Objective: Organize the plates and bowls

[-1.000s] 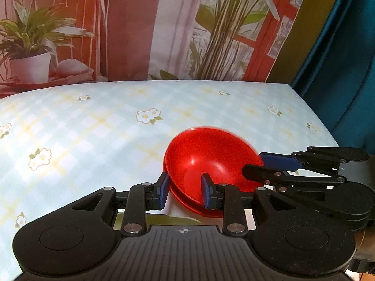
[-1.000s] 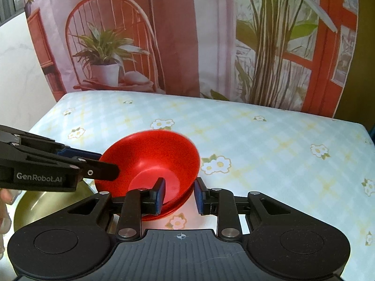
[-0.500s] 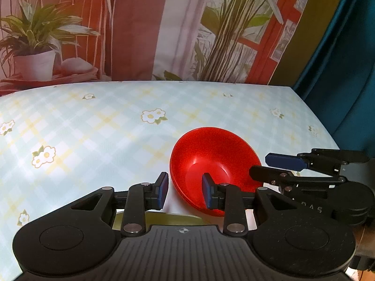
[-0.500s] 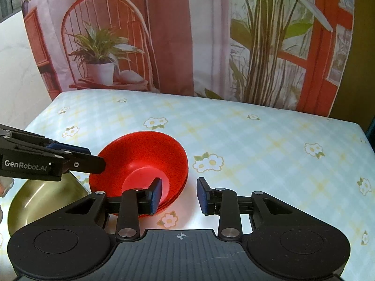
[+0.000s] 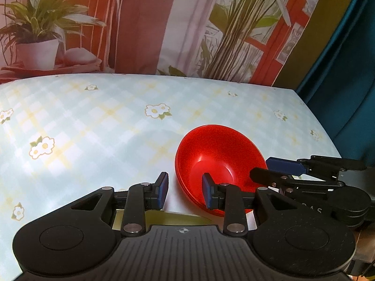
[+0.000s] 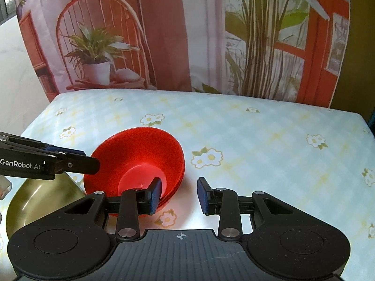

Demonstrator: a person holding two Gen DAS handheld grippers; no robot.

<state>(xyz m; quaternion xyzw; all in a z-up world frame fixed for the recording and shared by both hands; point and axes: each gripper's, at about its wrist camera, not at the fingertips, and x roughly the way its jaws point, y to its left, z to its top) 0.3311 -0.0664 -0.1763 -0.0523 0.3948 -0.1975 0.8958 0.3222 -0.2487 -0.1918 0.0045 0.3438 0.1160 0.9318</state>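
Note:
A stack of red bowls (image 5: pixel 218 161) rests on the table between both grippers; it also shows in the right wrist view (image 6: pixel 138 159). My left gripper (image 5: pixel 185 190) is open, its right finger over the stack's near rim, its left finger beside it. My right gripper (image 6: pixel 179 195) is open, its left finger over the stack's near right rim, holding nothing. A gold-green bowl (image 6: pixel 39 199) sits left of the red stack; only a sliver of it (image 5: pixel 164 219) shows under my left gripper. The right gripper's fingers (image 5: pixel 281 167) show beside the stack's right rim.
The table (image 6: pixel 257 140) has a pale blue checked cloth with daisies. A printed backdrop (image 6: pixel 164 35) of a chair and plants stands behind it. A dark teal curtain (image 5: pixel 346 70) hangs beyond the table's right edge (image 5: pixel 321 126).
The upper red bowl has settled level into the stack. Both grippers have opened wider and drawn back a little from the stack.

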